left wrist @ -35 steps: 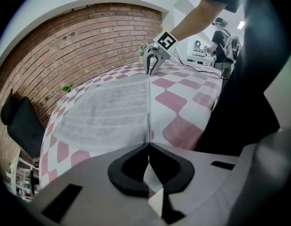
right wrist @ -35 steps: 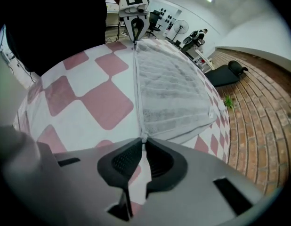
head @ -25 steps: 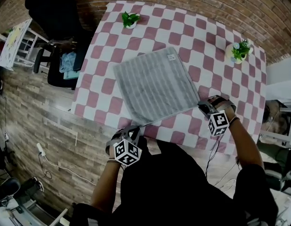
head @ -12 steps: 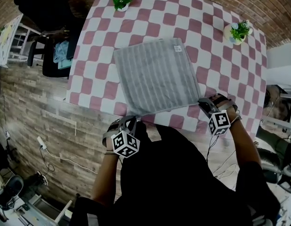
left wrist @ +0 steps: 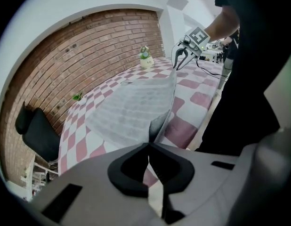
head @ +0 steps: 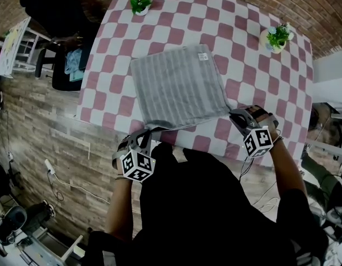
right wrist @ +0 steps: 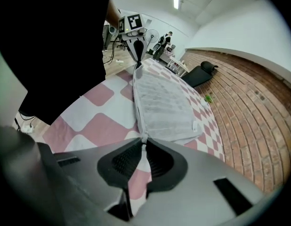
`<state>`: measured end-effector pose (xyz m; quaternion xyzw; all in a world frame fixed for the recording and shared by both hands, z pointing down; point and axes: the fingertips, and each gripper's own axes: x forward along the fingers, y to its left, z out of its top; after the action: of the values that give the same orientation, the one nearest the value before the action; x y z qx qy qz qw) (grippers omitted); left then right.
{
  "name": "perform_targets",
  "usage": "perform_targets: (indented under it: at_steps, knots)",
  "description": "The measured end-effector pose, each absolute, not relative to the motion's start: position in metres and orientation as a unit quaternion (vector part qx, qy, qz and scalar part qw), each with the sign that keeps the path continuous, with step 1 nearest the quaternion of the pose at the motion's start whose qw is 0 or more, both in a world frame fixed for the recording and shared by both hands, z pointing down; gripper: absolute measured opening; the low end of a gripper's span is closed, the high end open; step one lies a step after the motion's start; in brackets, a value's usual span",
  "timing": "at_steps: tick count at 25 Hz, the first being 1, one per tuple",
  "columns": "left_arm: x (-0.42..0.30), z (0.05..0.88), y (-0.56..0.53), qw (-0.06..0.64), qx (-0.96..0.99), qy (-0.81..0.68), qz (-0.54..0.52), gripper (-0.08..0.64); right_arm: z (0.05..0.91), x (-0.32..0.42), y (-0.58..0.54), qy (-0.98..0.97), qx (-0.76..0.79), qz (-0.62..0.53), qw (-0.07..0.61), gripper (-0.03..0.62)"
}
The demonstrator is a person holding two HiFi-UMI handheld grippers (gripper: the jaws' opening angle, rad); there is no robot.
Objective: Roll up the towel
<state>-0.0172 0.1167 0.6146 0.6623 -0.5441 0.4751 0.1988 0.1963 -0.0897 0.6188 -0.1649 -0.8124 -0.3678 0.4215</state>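
The grey striped towel [head: 179, 87] lies spread flat on the checked tabletop [head: 254, 65], its near edge close to the tabletop's near edge and its label [head: 203, 56] at the far right corner. The left tool [left wrist: 149, 144] is closed tight on the towel's near left corner, and the right tool [right wrist: 143, 140] is pinched on the near right corner. The hem between them is lifted off the cloth and pulled fairly taut.

The towel looks light, soft and limp. It sags wherever it is unsupported and will probably not hold a crease by itself. The 2 near corners seem the right hold for starting a roll toward the far edge, with even tension so the roll stays straight. 2 small potted plants [head: 140, 4] stand well clear at the far corners.
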Motion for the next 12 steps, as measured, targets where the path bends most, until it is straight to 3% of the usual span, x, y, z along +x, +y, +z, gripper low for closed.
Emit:
perform_targets:
  at_steps: [12]
  knots:
    - [-0.083, 0.578, 0.073, 0.151, 0.624, -0.608, 0.467, 0.005, 0.570, 0.126, -0.140, -0.844, -0.078, -0.399, 0.351, 0.034]
